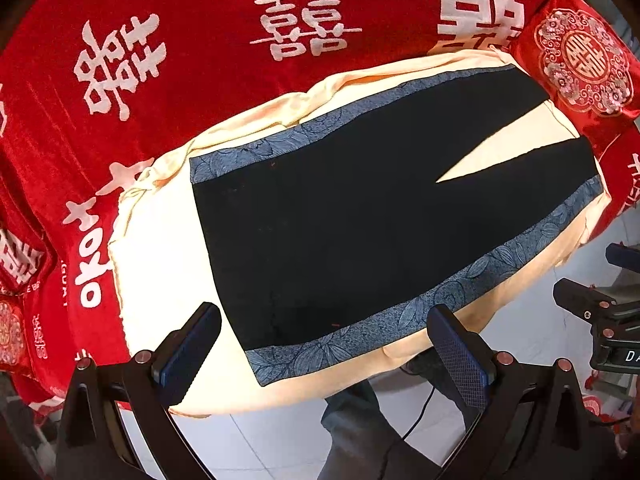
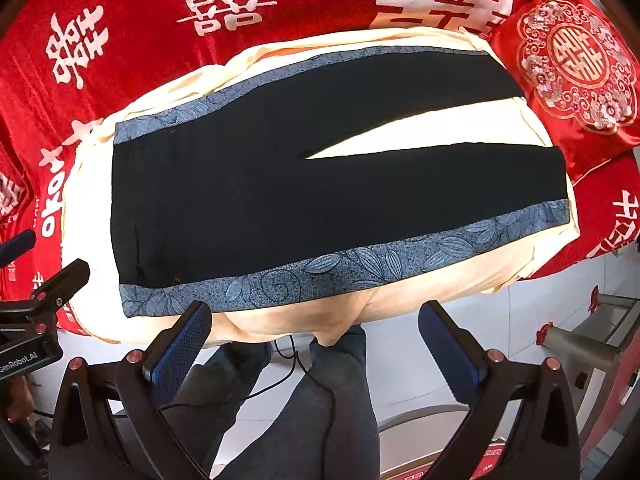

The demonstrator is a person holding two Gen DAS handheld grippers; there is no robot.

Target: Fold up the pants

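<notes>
Black pants (image 1: 340, 220) with blue leaf-patterned side stripes lie flat and spread on a cream cloth (image 1: 160, 248), waist to the left, two legs splayed to the right. They also show in the right wrist view (image 2: 280, 184). My left gripper (image 1: 324, 320) is open and empty, hovering over the near edge of the pants by the waist. My right gripper (image 2: 316, 320) is open and empty, just off the near edge of the cream cloth (image 2: 280, 324), below the blue stripe (image 2: 320, 276).
A red bedspread (image 1: 200, 60) with white characters lies under the cloth. A red embroidered cushion (image 1: 580, 64) sits beyond the leg ends. White tiled floor (image 1: 280, 440), the person's legs (image 2: 320, 400) and a cable are below the bed edge. A chair frame (image 2: 580, 344) stands at right.
</notes>
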